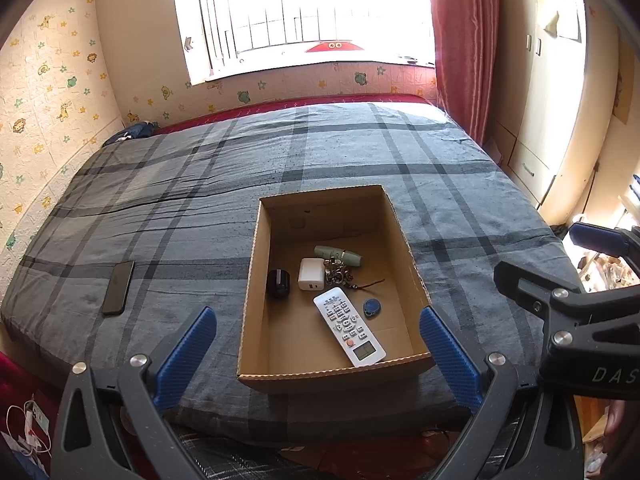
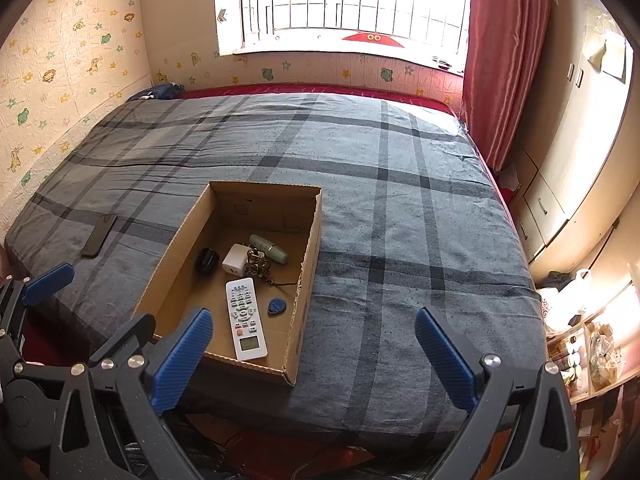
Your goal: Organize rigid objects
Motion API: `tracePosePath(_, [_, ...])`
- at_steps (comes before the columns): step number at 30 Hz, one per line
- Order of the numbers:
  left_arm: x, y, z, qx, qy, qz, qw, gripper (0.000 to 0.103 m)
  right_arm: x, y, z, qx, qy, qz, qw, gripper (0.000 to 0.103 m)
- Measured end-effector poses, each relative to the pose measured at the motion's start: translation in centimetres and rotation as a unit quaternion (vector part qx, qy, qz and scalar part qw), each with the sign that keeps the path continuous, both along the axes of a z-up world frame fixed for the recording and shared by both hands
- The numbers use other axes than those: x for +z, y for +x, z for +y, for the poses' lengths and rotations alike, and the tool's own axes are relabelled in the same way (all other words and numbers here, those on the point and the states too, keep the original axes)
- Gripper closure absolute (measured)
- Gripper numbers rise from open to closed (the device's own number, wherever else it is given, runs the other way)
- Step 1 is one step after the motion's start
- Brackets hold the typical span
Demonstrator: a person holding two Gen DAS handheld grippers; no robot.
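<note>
Two grippers hang over the near edge of the bed point(image 1: 360, 152), both with their blue fingers spread wide and nothing held. The left gripper point(image 1: 318, 354) frames the near end of an open cardboard box point(image 1: 256, 264): its right finger sits just beside the box's near right corner, its left finger well left of the box. The right gripper point(image 2: 314, 354) has its left finger overlapping the box's near left corner in its own view, with bare plaid cover ahead of its right finger.

Inside the box, ahead of the left gripper's fingers, lie a white remote control point(image 1: 350, 327), a blue key fob point(image 1: 372, 307) just right of it, a white charger point(image 1: 309, 274), a black cylindrical object point(image 1: 278, 283), a bunch of keys point(image 1: 338, 274) and a pale green tube-shaped object point(image 1: 338, 256). A dark phone point(image 1: 118, 287) lies on the cover, well left of the box, beyond the left finger.
</note>
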State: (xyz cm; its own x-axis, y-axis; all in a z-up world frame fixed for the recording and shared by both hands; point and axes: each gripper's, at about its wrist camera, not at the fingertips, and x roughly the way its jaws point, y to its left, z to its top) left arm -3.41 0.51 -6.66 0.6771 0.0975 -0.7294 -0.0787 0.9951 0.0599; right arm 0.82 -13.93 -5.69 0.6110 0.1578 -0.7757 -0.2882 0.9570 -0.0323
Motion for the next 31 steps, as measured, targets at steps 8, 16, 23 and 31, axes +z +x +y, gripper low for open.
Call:
tracePosePath(8, [-0.1,-0.1,0.1,-0.004,-0.003,0.002,1.0000,0.000,0.0,-0.1,0.0,0.001,-0.003,0.000,1.000,0.000])
tracePosePath(16, [-0.2,-0.1,0.1,-0.005,-0.005,0.004,1.0000,0.000,-0.1,0.0,0.1,0.003,-0.004,0.001,1.000,0.000])
tracePosePath(23, [-0.4,0.1,0.1,-0.006,-0.008,0.005,0.9999,0.000,-0.1,0.0,0.2,0.004,-0.005,0.001,1.000,0.000])
tracePosePath(31, [-0.9,0.9,0.0,-0.012,-0.012,0.010,0.9998,0.000,-0.5,0.6,0.1,0.006,-0.007,0.007,1.000,0.000])
